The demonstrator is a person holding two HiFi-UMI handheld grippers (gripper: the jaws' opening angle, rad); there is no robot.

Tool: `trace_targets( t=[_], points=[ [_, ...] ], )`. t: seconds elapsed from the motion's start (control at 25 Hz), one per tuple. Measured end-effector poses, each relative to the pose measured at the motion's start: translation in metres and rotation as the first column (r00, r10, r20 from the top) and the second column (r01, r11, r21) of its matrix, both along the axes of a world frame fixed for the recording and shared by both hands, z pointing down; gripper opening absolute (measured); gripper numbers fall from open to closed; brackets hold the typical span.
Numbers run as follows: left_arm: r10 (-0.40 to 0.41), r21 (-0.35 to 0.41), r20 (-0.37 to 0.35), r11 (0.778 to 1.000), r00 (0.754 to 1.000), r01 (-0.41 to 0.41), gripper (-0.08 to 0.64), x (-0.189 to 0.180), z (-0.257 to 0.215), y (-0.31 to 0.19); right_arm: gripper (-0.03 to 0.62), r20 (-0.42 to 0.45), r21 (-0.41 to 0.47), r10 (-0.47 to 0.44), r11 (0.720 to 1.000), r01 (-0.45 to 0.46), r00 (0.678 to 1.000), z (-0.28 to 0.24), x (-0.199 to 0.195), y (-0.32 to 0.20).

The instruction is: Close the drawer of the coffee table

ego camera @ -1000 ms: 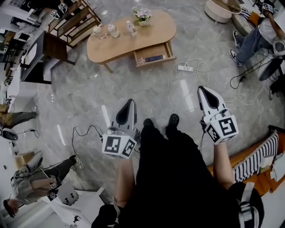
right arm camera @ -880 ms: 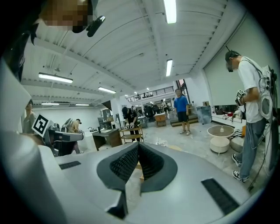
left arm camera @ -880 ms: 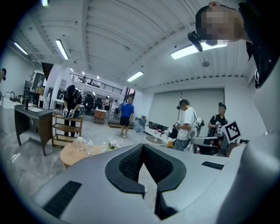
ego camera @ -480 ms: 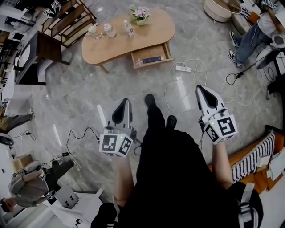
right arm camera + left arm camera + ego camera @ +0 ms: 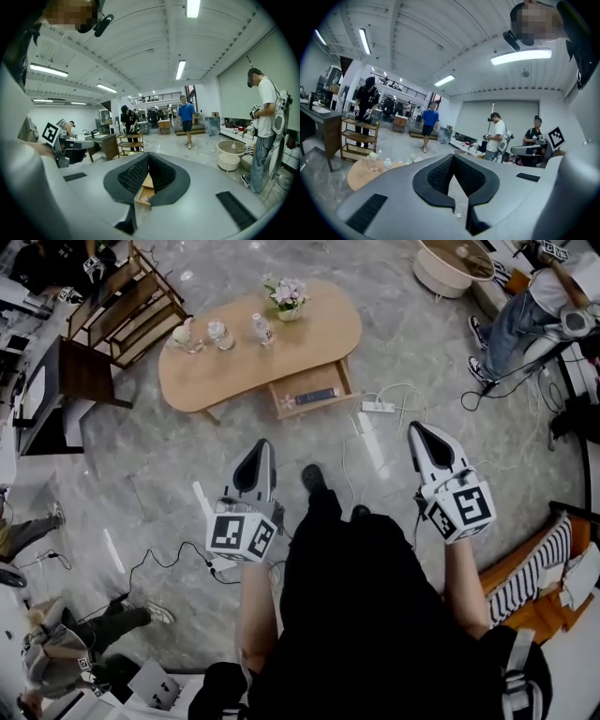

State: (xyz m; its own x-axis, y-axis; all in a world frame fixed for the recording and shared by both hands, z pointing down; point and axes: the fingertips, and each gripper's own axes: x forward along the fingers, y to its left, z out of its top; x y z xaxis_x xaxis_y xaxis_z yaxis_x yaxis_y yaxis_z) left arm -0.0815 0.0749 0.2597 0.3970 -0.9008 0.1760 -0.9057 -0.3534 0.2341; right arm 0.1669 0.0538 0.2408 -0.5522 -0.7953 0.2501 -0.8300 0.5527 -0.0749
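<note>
The drawer [image 5: 309, 397] hangs open on the near side of the rounded wooden coffee table [image 5: 216, 371]; light wood, a dark flat item [image 5: 317, 395] inside; far beyond the left gripper [image 5: 260, 444] and right gripper [image 5: 417, 427], both pinched together, empty.

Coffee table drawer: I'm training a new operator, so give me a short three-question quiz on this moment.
1. True or false: the drawer of the coffee table is fully shut.
2. Which of these lies in the drawer? A) a dark flat object B) a bottle C) nothing at all
3. What state are the left claw and right claw in, and does either touch the drawer?
Key: 1 false, it stands open. 2 A. 3 Both shut and empty; neither touches the drawer.
</note>
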Motion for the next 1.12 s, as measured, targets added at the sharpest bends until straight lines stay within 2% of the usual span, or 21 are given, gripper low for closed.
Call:
trace_targets(
  t=[0.2, 0.52, 0.88, 1.12],
  points=[
    [0.076, -0.047, -0.001, 0.996, 0.997, -0.076, 0.014, -0.019, 0.026, -0.041, 0.012, -0.059, -0.075, 0.013, 0.997, -0.017, 0.998, 0.029, -0.03, -0.025],
    [0.132, -0.118, 0.036, 0.985, 0.991, -0.127, 0.015, -0.03, 0.089, -0.104, 0.012, -0.125, -0.142, 0.049, 0.988, -0.067, 0.991, 0.092, -0.031, -0.079],
    [0.152, -0.205, 0.086, 0.97, 0.985, -0.131, 0.015, -0.024, 0.193, -0.15, 0.012, -0.201, -0.189, -0.037, 0.982, -0.002, 0.979, 0.195, -0.03, -0.147],
    [0.15, -0.272, 0.104, 0.955, 0.983, -0.117, 0.015, -0.03, 0.279, -0.164, 0.012, -0.243, -0.234, -0.103, 0.971, 0.044, 0.965, 0.276, -0.034, -0.179]
  ],
)
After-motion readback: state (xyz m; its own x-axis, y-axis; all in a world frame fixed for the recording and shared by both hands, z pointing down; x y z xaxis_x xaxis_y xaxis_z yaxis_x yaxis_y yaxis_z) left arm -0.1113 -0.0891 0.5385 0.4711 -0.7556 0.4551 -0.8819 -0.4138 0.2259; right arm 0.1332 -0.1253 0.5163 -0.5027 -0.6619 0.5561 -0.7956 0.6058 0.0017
